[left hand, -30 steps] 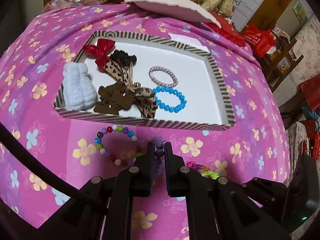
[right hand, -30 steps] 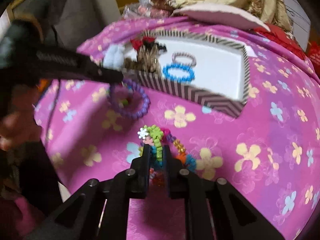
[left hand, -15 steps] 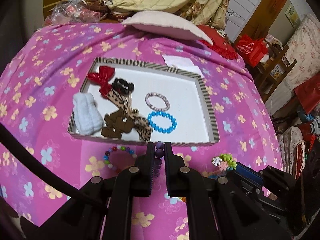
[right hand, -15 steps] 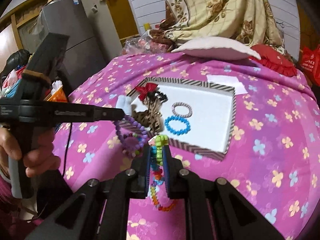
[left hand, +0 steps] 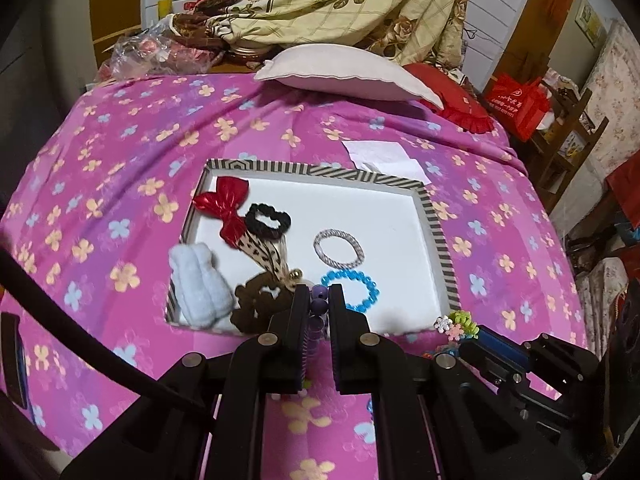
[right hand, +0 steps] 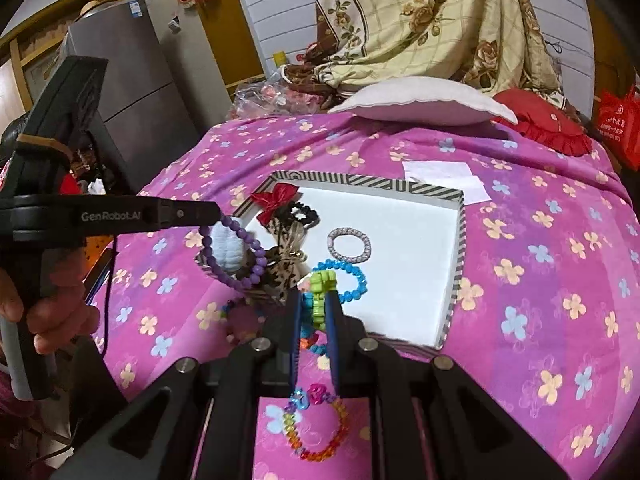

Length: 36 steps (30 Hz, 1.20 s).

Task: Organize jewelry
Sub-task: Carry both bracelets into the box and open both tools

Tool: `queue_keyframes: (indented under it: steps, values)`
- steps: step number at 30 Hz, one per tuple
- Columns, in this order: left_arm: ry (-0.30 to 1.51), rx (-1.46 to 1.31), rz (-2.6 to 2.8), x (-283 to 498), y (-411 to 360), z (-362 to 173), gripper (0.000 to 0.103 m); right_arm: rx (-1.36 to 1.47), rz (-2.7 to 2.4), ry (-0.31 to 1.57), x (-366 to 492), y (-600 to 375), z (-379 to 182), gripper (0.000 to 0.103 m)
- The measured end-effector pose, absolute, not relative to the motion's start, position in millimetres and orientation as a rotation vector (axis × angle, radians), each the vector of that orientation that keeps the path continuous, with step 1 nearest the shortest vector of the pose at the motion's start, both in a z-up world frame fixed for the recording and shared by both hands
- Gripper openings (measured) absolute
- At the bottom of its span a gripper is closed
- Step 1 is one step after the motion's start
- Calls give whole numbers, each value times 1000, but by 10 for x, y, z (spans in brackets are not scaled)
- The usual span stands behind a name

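Left hand-held gripper (left hand: 319, 300) pinches a limp, light purple bead bracelet (right hand: 234, 254); right hand-held gripper (right hand: 315, 304) grips a floppy rainbow bead bracelet (right hand: 316, 426) dangling beneath it.

Right tool (right hand: 316, 300) clamps rainbow bead bracelet (right hand: 318, 428) — left tool (right hand: 212, 212) dangles purple bracelet (right hand: 236, 254) beside striped tray (right hand: 460, 240) on bed.

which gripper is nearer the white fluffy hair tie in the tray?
Left. The left gripper, shut on the purple bead bracelet, hangs just beside the white fluffy hair tie; the right gripper hovers by the blue bracelet.
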<state>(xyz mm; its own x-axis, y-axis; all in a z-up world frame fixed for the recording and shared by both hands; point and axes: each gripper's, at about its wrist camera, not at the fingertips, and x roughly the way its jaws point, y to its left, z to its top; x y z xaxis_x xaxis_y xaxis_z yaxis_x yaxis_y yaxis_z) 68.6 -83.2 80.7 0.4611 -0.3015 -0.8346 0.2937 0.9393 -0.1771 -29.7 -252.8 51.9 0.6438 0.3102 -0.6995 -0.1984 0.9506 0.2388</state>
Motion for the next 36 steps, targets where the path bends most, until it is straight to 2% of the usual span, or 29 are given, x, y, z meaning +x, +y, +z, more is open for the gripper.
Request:
queue_keyframes:
  steps: [21,36]
  values:
    - [1081,83,-359,1649,-1299,365,26,120,214,937,948,-2718,110,12]
    - [1181,38,-217,2197,-989,-235,26,130,173,1025,1872,-2507,-327,12]
